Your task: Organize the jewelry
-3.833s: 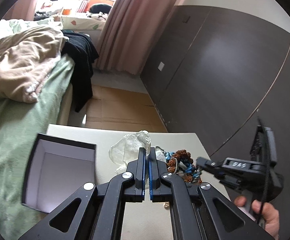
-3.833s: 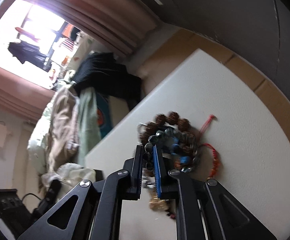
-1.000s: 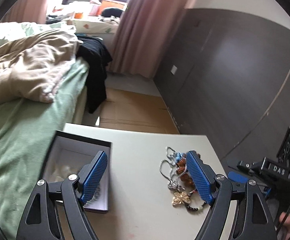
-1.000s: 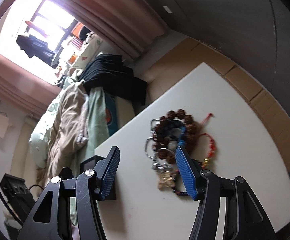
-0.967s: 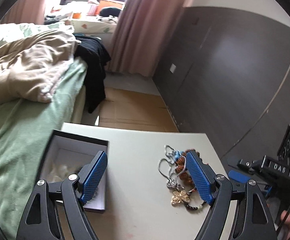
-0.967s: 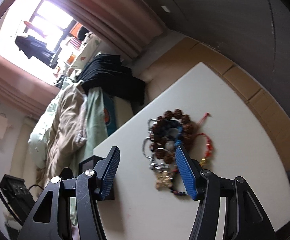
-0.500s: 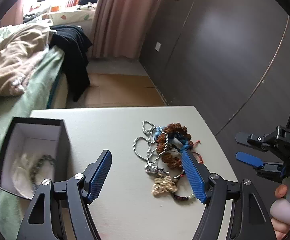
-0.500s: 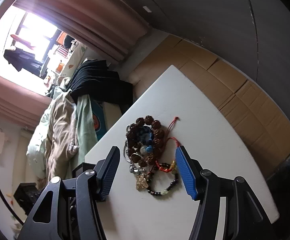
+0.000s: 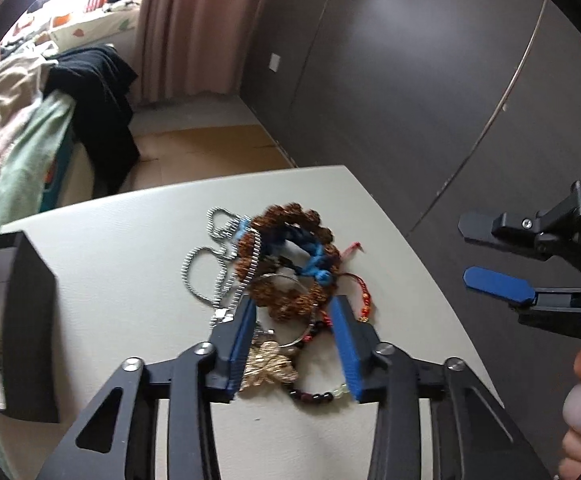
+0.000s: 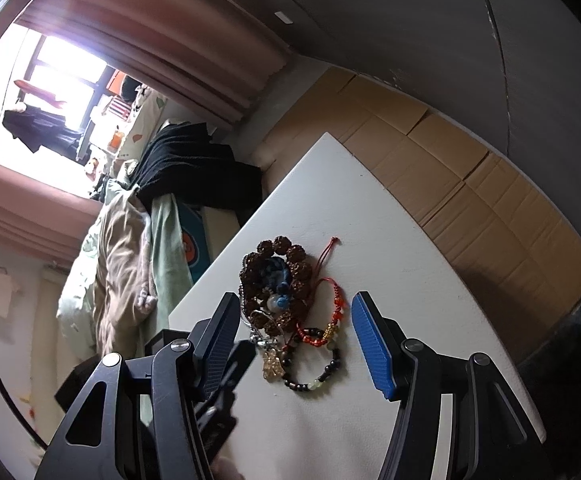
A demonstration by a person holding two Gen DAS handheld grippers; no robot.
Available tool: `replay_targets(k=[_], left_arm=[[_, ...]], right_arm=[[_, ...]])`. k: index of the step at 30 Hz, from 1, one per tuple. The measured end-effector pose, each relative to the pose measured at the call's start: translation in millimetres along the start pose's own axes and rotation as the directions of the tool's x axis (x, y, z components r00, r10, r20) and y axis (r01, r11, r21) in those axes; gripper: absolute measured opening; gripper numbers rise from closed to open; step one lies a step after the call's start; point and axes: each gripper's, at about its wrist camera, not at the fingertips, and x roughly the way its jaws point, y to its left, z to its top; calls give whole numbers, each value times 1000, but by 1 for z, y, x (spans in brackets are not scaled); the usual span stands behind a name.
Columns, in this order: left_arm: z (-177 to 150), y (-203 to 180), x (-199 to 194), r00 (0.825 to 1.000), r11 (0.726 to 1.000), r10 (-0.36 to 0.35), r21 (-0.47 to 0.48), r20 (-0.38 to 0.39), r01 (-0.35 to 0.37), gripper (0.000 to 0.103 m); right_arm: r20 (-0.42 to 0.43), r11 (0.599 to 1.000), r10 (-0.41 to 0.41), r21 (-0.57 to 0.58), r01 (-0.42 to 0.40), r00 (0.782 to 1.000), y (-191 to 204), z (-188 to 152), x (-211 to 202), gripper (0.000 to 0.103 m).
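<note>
While closing, left gripper point(image 9: 292, 312) fingers point(image 9: 344, 340) half-open astride the jewelry pile point(image 9: 286, 280).

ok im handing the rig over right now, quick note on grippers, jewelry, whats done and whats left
Left gripper: jaws have just been closing over the tangled jewelry pile, gold butterfly charm between them, pads not yet pressing.
Right gripper: open, empty, above the pile.
Black box: open at the table's left, something pale already inside.
Left: finish this grasp, move the pieces into the box.
</note>
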Motion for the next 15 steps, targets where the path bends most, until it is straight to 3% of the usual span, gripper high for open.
replay_targets(k=[2,15], left_arm=[[0,-2,6,1000,1000,-7,-4,-12,7,33],[8,-1,28,998,994,-60,-89,-6,59,32]], right_arm=[[-2,1000,2,6,-2,1000,-1,0,1,59],[-10,1000,10,14,-10,1000,-4,1,1,59]])
